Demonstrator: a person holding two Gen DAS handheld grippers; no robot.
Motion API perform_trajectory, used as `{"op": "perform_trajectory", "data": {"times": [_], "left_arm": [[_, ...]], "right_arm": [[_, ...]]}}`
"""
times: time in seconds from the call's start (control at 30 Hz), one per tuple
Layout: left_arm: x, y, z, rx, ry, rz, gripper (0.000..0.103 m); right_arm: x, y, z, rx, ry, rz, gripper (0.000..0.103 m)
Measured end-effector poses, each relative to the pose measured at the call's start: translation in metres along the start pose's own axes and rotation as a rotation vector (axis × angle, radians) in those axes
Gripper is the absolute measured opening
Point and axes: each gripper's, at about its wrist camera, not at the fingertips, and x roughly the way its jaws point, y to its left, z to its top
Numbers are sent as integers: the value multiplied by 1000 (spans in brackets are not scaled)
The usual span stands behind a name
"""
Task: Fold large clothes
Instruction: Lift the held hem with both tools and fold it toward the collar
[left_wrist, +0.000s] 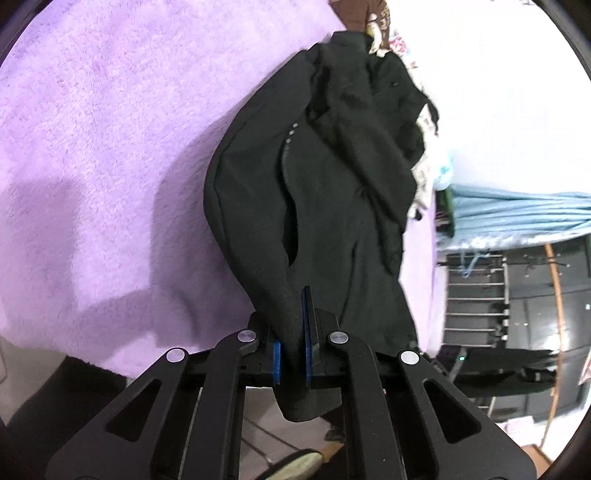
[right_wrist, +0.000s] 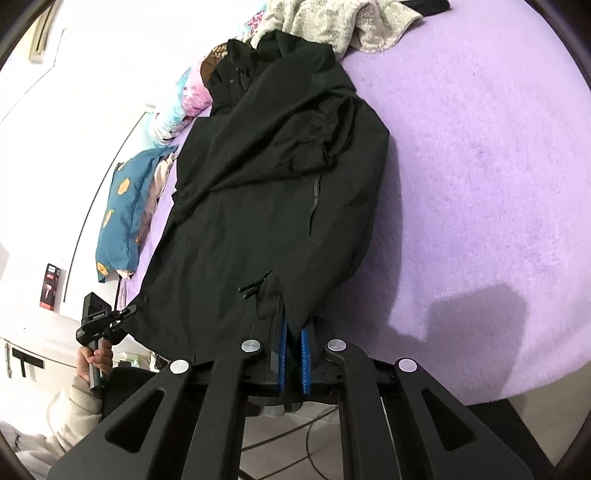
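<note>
A large black jacket lies lengthwise on a lilac fleece blanket, its collar end far from me. My left gripper is shut on the jacket's near hem, black cloth pinched between the blue pads and hanging out below them. In the right wrist view the same black jacket stretches away over the blanket. My right gripper is shut on the other corner of the hem, with cloth between its blue pads. At lower left in that view a hand holds the left gripper's handle.
A grey-beige knit garment and patterned pillows lie at the bed's far side by a white wall. A brown cloth sits beyond the collar. A blue blanket, a dark rack and floor lie past the bed's edge.
</note>
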Motion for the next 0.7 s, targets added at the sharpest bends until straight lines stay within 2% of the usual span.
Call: {"op": "perform_trajectory", "data": {"times": [0.17, 0.33, 0.7], "left_arm": [[-21, 3, 4, -54, -58, -45, 7], [-29, -17, 7, -17, -75, -76, 7], [-47, -36, 21, -1, -97, -76, 7]], "right_arm": [[-10, 9, 10, -28, -59, 45, 6], [-20, 10, 16, -11, -95, 80, 6], [-35, 34, 33, -59, -166, 105, 6]]}}
